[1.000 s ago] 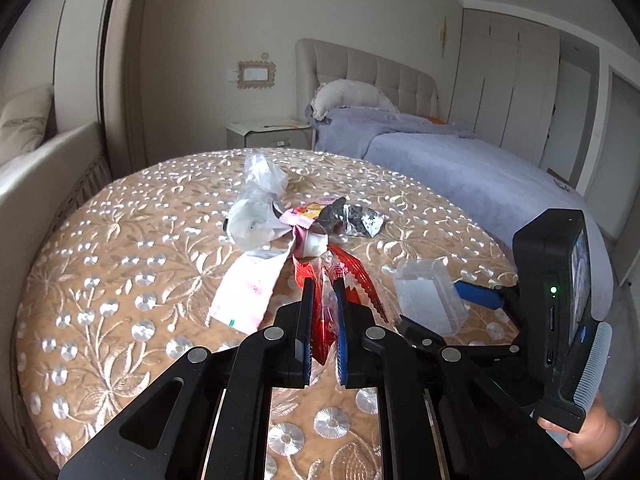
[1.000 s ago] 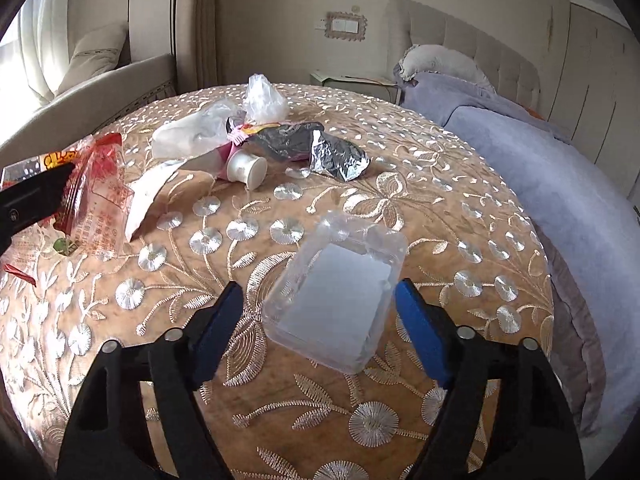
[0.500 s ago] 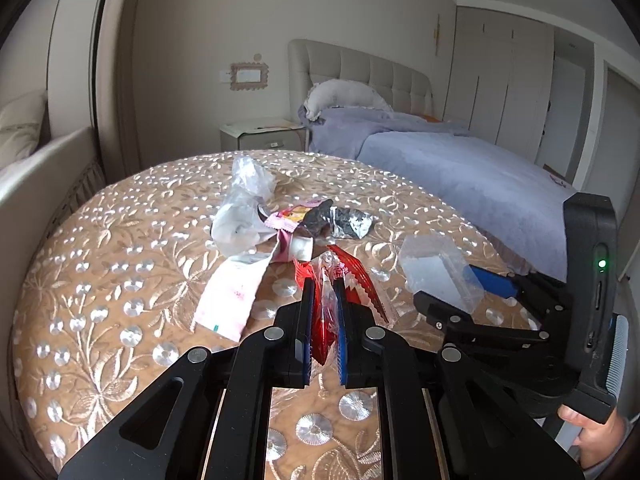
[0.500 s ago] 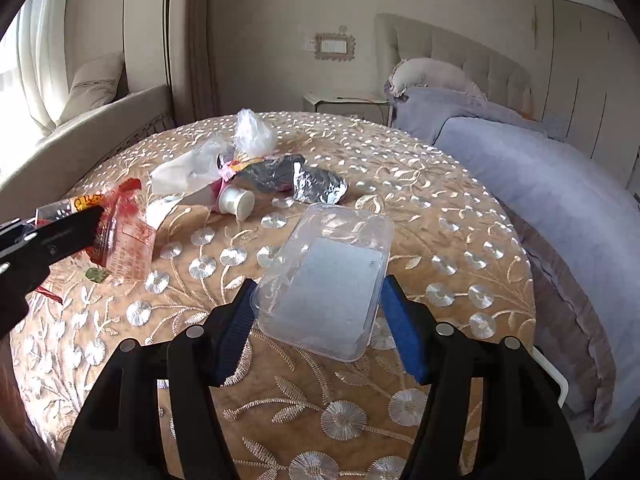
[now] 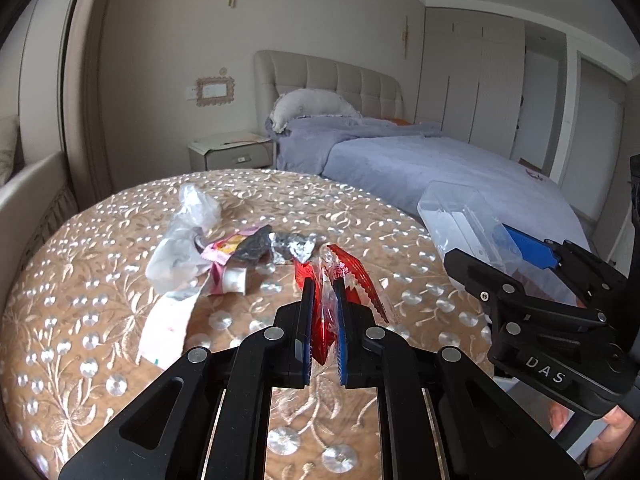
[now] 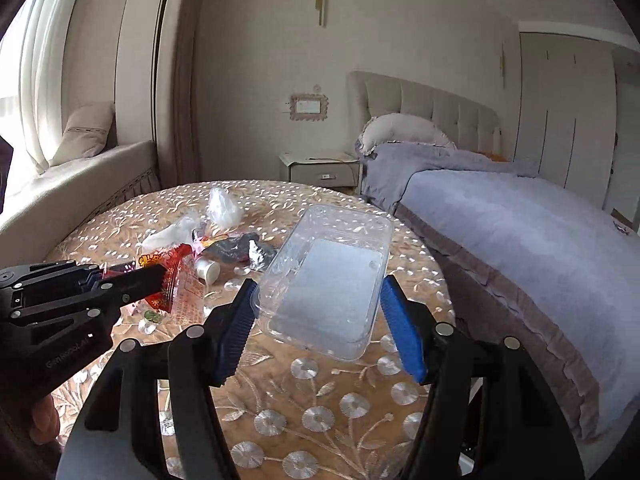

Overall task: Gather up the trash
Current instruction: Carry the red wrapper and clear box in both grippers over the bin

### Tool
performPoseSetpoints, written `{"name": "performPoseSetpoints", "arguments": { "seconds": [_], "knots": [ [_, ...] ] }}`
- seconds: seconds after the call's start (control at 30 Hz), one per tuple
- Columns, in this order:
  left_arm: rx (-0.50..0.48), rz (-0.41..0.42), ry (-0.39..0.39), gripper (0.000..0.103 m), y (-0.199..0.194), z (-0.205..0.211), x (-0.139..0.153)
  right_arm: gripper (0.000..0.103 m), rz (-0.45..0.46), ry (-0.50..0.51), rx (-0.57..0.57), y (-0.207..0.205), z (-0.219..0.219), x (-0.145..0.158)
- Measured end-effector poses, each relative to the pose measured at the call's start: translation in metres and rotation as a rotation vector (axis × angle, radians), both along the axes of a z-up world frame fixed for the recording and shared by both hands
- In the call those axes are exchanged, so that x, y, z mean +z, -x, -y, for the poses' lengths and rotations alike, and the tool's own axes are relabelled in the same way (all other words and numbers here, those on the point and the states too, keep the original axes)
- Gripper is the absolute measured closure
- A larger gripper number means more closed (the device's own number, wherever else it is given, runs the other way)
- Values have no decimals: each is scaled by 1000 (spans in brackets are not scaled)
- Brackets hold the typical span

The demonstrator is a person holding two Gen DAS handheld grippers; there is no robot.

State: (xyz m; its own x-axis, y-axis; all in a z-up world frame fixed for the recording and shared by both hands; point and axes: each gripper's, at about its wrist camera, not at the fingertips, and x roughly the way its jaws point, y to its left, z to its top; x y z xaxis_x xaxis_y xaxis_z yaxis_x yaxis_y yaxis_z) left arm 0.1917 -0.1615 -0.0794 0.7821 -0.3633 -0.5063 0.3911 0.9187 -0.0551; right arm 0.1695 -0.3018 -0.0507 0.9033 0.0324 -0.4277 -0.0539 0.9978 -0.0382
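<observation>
Red crinkled wrapper (image 5: pixel 326 300) is clamped between the closed-in fingers of the left gripper (image 5: pixel 323 300), held above the round embroidered table (image 5: pixel 80 340). Beyond it, a pile of trash (image 5: pixel 224 252) is left lying mid-table.

In the right wrist view, a clear plastic tray (image 6: pixel 326 280) is pinched between the blue pads of the right gripper (image 6: pixel 320 328) and is seen raised off the table, tilted.

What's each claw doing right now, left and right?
Left claw: closed on the red wrapper.
Right claw: closed on the clear plastic tray, held above the table.
</observation>
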Motion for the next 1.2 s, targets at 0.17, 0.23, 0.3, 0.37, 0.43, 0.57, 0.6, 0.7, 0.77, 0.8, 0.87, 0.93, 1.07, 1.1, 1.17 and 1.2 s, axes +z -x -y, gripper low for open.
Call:
{"name": "performPoseSetpoints", "arguments": {
  "seconds": [0.17,0.23,0.3,0.37,0.43,0.57,0.6,0.7,0.77,0.8,0.87,0.93,1.07,1.1,1.17,1.2],
  "knots": [
    [-65,13,-5,95,-2,36,7,39,51,13,-65,12,26,11],
    [-90,18,-9,94,-3,51,8,39,68,15,-95,17,38,13],
    [-122,21,-8,94,-3,70,9,39,74,14,-123,21,52,14],
    [-152,20,-5,94,-3,87,9,39,79,15,-155,26,67,13],
    [-185,20,-9,94,-2,104,8,39,80,11,-181,31,81,11],
    [-247,12,-32,94,4,141,1,39,83,14,-245,41,109,5],
    [-261,6,-36,94,5,150,-2,39,81,14,-260,44,115,3],
    [-297,-2,-55,94,8,173,-8,39,76,5,-303,51,136,-3],
    [-321,-10,-63,94,8,188,-12,39,76,0,-334,57,149,-7],
    [-332,-14,-66,94,9,195,-14,39,74,-1,-344,59,151,-8],
    [-351,-22,-73,94,10,208,-18,39,70,-6,-368,64,162,-12],
    [-370,-29,-81,94,12,222,-22,39,65,-6,-388,67,172,-16],
    [-399,-40,-99,94,12,250,-31,39,57,-17,-421,72,191,-25],
    [-407,-45,-101,94,11,257,-33,39,52,-19,-426,72,194,-27],
    [-424,-52,-108,94,10,271,-39,39,47,-29,-438,72,203,-32],
    [-435,-56,-113,94,10,279,-42,39,44,-34,-447,73,209,-35]
  ]
}}
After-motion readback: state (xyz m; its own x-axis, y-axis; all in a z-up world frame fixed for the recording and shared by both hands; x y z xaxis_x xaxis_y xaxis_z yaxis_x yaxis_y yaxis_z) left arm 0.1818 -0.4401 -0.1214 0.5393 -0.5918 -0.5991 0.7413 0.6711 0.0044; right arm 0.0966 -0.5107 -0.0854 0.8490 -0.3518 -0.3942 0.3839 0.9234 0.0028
